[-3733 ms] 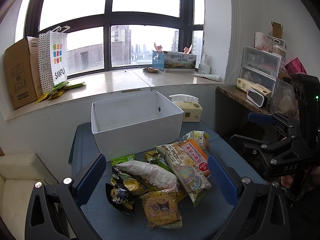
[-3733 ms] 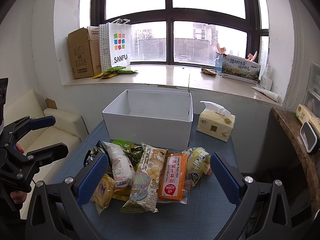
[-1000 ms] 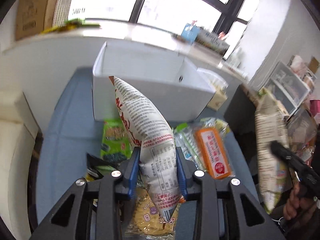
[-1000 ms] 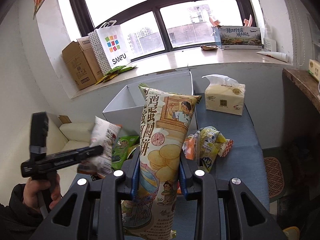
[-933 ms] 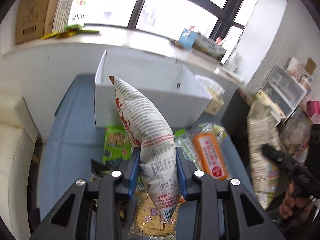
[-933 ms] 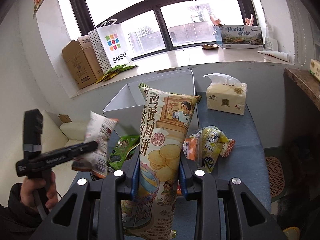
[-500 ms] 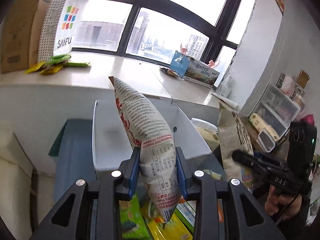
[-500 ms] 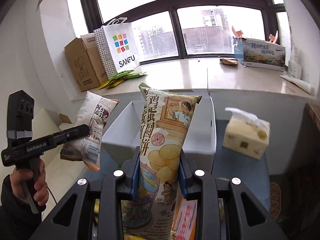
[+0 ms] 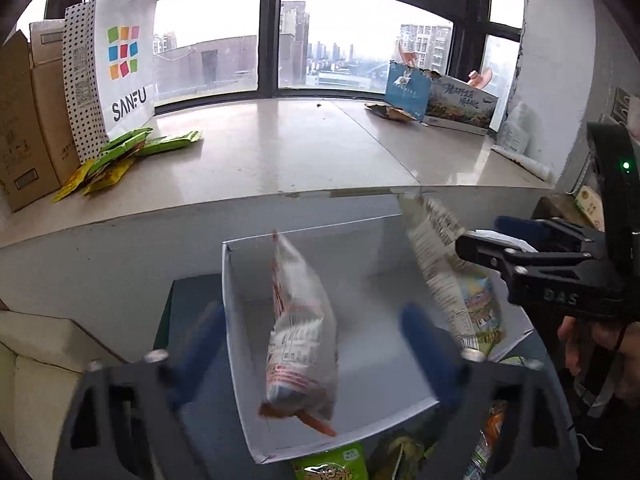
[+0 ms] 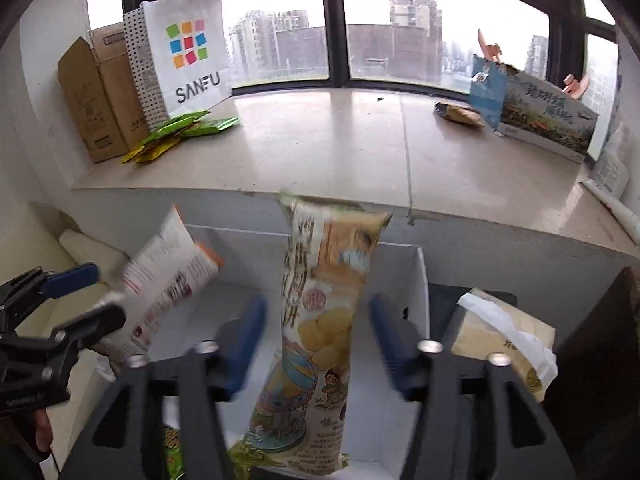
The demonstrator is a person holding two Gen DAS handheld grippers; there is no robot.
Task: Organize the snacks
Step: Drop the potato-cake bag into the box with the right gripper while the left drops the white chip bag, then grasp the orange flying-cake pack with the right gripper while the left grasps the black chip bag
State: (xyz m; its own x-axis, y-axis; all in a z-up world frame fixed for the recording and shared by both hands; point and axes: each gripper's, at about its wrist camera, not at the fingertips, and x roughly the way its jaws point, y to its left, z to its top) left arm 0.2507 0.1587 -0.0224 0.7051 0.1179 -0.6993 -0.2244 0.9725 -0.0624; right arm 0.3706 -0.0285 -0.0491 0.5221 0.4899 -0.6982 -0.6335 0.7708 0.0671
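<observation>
A white open box (image 9: pixel 236 312) stands on the blue table under the window sill. My left gripper (image 9: pixel 320 344) is open above it, and the white-and-red snack bag (image 9: pixel 300 332) is loose between its fingers, dropping into the box. My right gripper (image 10: pixel 316 332) is open too, and the tall potato-chip bag (image 10: pixel 320 320) hangs free between its fingers over the box (image 10: pixel 420 280). Each gripper and its bag also shows in the other view: the right one (image 9: pixel 480 248), the left one (image 10: pixel 76 292).
More snack packets (image 9: pixel 332 464) lie on the table in front of the box. A tissue pack (image 10: pixel 504 336) sits right of the box. On the sill are a SANFU paper bag (image 10: pixel 184 48), cardboard boxes (image 10: pixel 96 100), green sachets (image 10: pixel 180 128) and a printed carton (image 10: pixel 548 116).
Both grippers moved forward over the white box and opened. The white-and-red bag and the chip bag, held tight before, are now released and falling.
</observation>
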